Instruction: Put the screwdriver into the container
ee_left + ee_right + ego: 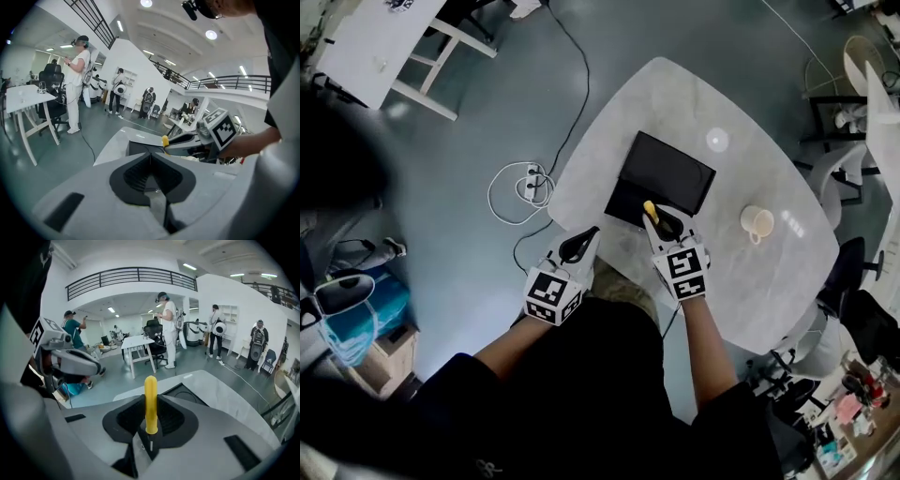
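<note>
Right gripper point(667, 225) clamping the screwdriver point(150, 404)
Its long axis runs along the jaws, yellow handle pointing ahead toward the container point(673, 167); left gripper point(581, 241) pinched closed, empty.

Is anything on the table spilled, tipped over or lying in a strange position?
Nothing stands out. The black container lies flat on the table, the mug stands upright with nothing spilled, and the right tongs hold the yellow-handled screwdriver.

Cream mug point(757, 222) on marble table point(675, 103), white cable point(532, 178) on floor point(487, 103)
</note>
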Motion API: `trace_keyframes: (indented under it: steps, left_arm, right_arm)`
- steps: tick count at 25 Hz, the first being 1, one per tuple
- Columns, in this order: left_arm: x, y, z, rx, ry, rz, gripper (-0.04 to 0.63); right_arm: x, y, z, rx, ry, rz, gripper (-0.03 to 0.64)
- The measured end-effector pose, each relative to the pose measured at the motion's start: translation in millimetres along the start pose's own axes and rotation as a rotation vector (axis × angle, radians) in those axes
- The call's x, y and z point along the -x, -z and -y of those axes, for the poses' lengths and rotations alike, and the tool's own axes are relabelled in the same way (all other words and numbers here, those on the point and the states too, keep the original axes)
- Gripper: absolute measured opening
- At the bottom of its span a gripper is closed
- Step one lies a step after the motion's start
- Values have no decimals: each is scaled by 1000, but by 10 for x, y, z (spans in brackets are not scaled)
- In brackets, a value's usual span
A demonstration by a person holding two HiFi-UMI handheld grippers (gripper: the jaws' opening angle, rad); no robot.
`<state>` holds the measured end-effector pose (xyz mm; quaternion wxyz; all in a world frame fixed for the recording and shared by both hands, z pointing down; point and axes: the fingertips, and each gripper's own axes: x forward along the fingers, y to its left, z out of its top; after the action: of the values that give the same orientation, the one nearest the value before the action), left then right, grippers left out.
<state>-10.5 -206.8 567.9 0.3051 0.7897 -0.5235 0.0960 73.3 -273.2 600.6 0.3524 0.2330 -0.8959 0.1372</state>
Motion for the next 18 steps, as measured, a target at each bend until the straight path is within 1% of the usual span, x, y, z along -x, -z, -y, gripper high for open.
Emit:
trace_keyframes:
  steps: [4, 8, 14, 16, 18]
  left_arm:
    - [-13, 36, -66, 14, -20, -5, 17]
    - [-40, 102, -195, 37, -50, -17, 17]
    - [-142, 68, -381, 57, -110, 7, 17]
    - [-184, 54, -427, 52, -122, 12, 17]
    - [-211, 21, -447, 46, -128, 18, 17]
  right_arm:
    - [-265, 159, 7, 71, -36, -81, 74]
    - [-503, 308, -10, 171, -69, -168, 74]
    - [-786, 688, 18, 291, -67, -274, 72]
    - [-889, 849, 32, 302, -63, -303, 73]
    - [-978, 976, 47, 283, -61, -320, 74]
